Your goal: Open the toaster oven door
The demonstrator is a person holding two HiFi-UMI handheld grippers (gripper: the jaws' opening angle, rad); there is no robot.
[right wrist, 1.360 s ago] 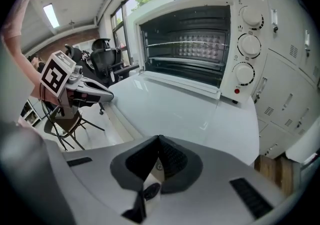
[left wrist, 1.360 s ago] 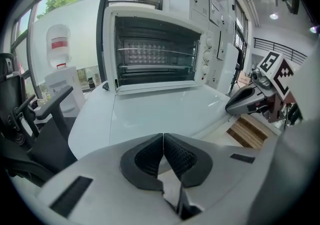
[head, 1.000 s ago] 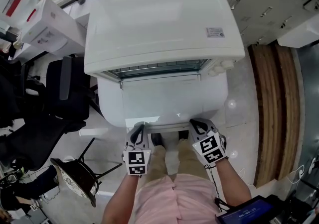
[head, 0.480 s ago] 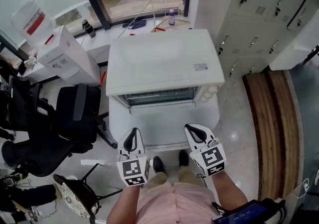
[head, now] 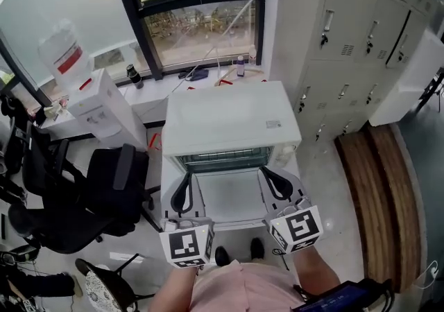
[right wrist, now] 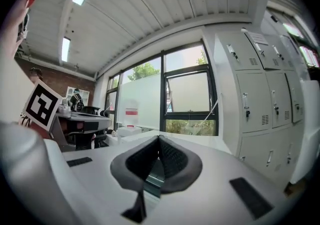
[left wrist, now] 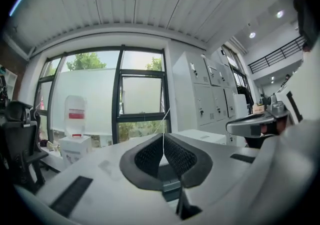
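While poised at either side of the open toaster oven door [head: 229, 196], left claw [head: 184, 187] and right claw [head: 272, 182] both clenched, empty.

Pads of the left claw [left wrist: 163, 142] pressed together at the tips with nothing between; same on the right claw [right wrist: 159, 142]. Toaster oven [head: 229, 122] straight ahead of both claws, door folded down flat and lying between them, left edge by the left claw, right edge by the right claw; contact with either not clear from the head view. Wire rack [head: 223, 160] showing in the open cavity just beyond the claw tips. Black office chair [head: 114, 179] off the left claw's outer side, pale lockers [head: 347, 40] beyond the right claw, window [head: 201, 30] far ahead past the oven.
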